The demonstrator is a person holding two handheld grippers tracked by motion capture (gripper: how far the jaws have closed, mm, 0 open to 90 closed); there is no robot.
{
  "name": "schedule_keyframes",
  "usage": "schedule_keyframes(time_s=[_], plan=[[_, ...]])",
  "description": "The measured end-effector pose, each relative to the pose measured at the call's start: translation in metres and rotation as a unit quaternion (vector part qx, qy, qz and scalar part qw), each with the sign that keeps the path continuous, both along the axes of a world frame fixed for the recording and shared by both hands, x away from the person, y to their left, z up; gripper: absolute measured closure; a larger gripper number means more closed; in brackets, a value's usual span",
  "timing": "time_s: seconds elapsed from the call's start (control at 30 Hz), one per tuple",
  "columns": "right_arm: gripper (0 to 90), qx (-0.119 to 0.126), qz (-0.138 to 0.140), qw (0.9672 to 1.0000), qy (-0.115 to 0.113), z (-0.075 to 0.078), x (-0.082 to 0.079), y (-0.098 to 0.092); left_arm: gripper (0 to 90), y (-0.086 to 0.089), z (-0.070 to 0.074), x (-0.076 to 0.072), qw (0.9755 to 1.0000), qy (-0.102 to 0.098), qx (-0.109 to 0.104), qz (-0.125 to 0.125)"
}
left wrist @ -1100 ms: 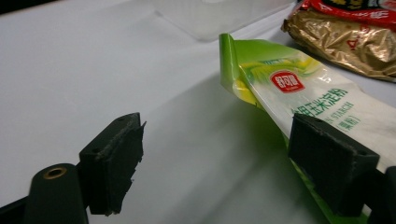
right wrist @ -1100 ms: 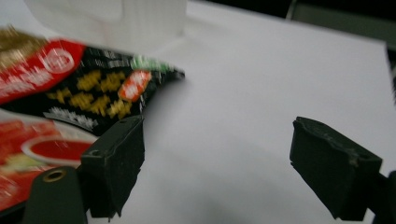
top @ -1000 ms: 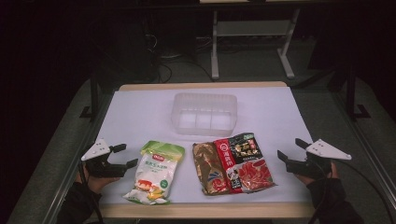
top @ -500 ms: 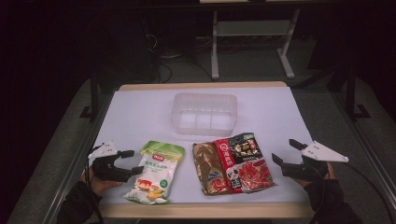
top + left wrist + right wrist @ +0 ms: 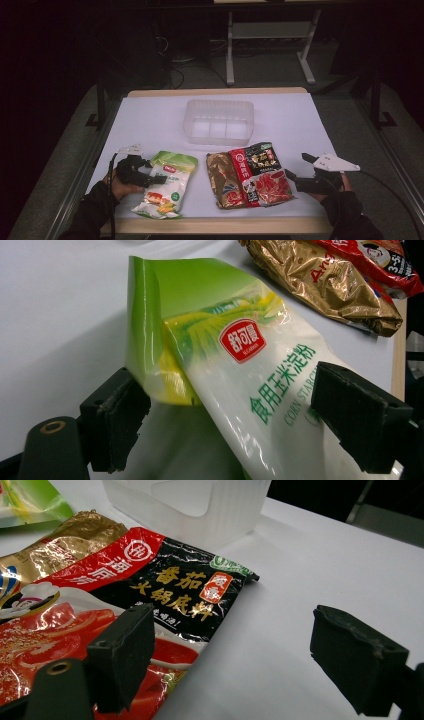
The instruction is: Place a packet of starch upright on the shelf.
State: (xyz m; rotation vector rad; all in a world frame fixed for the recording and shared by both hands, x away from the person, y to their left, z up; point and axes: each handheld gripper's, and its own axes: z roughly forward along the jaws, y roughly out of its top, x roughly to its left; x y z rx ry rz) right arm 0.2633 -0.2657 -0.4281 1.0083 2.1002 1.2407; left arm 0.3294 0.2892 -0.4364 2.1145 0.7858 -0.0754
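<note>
Your left gripper (image 5: 159, 178) has just been opening its jaws, and they now stand wide apart around the left edge of the green-and-white starch bag (image 5: 240, 390), which lies flat on the white table (image 5: 150, 125); the pads (image 5: 117, 422) do not press on it. Your right gripper (image 5: 299, 167) also has its jaws spread wide and holds nothing, just beside the right edge of the red-and-black soup-base packet (image 5: 125, 605), which lies right of the starch bag and in front of the clear plastic bin (image 5: 219, 120).

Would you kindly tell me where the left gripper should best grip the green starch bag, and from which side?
Probably the flat edge of the starch bag nearest the left gripper, coming in level from the bag's left side. The bag lies flat on the table; that edge is thin and lifts slightly, and it already sits between the open jaws.
</note>
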Motion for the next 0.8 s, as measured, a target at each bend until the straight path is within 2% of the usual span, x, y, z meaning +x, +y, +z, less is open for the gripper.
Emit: schedule_keyframes(time_s=[0.17,0.3,0.4,0.47,0.6,0.67,0.73,0.8], plan=[[17.7,-0.001,0.002,1.0,0.004,-0.001,0.001,0.0,15.3,-0.009,-0.003,0.007,0.9997,0.017,-0.002,-0.017],[18.0,0.0,0.007,0.9999,0.007,-0.002,0.001,0.001,15.9,-0.02,-0.004,0.011,0.9984,0.035,0.001,-0.046],[18.0,-0.001,0.012,0.9999,0.009,-0.002,0.001,0.002,19.5,-0.022,-0.007,0.014,0.9965,0.063,-0.009,-0.055],[20.2,0.0,0.015,0.9998,0.012,-0.003,0.001,0.002,24.6,-0.021,-0.007,0.015,0.9953,0.073,-0.013,-0.062],[21.8,-0.004,0.02,0.9997,0.014,-0.004,0.002,0.003,42.0,-0.019,-0.008,0.014,0.9911,0.105,-0.038,-0.073],[21.9,-0.003,0.02,0.9997,0.015,-0.004,0.002,0.003,48.5,-0.018,-0.008,0.014,0.9915,0.101,-0.041,-0.07],[22.1,-0.004,0.019,0.9997,0.013,-0.004,0.002,0.003,61.1,-0.017,-0.006,0.013,0.9923,0.092,-0.043,-0.071],[22.4,-0.004,0.018,0.9997,0.013,-0.004,0.002,0.002,68.9,-0.018,-0.005,0.011,0.9931,0.087,-0.041,-0.068]])
